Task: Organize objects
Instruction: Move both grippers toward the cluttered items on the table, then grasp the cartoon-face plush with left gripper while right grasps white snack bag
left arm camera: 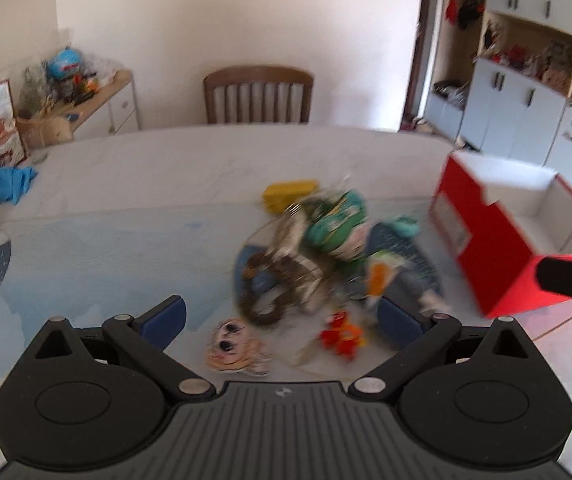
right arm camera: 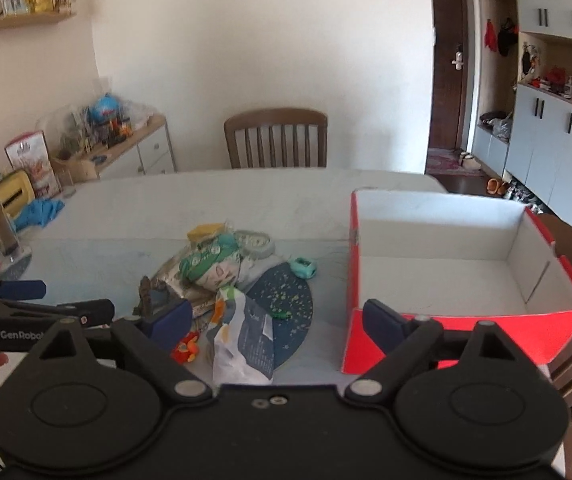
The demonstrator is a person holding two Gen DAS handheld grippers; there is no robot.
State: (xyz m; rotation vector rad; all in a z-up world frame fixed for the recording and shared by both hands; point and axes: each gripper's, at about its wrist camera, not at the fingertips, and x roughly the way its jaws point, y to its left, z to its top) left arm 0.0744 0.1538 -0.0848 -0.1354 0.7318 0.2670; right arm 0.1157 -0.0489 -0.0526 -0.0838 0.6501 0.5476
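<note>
Two black grippers hang over the pale table [right arm camera: 126, 208], the left gripper [left arm camera: 282, 316] and right gripper [right arm camera: 276, 322] both with jaws spread apart, gripping nothing. A heap of small toys and packets [right arm camera: 222, 276] lies mid-table, blurred in the left view, perhaps with a brown cord on top. The empty red cardboard box with white inside [right arm camera: 445, 276] sits just right of it.

open hand-held gripper [left arm camera: 282, 316], blurred toy pile [left arm camera: 317, 248], red box [left arm camera: 493, 248]
</note>
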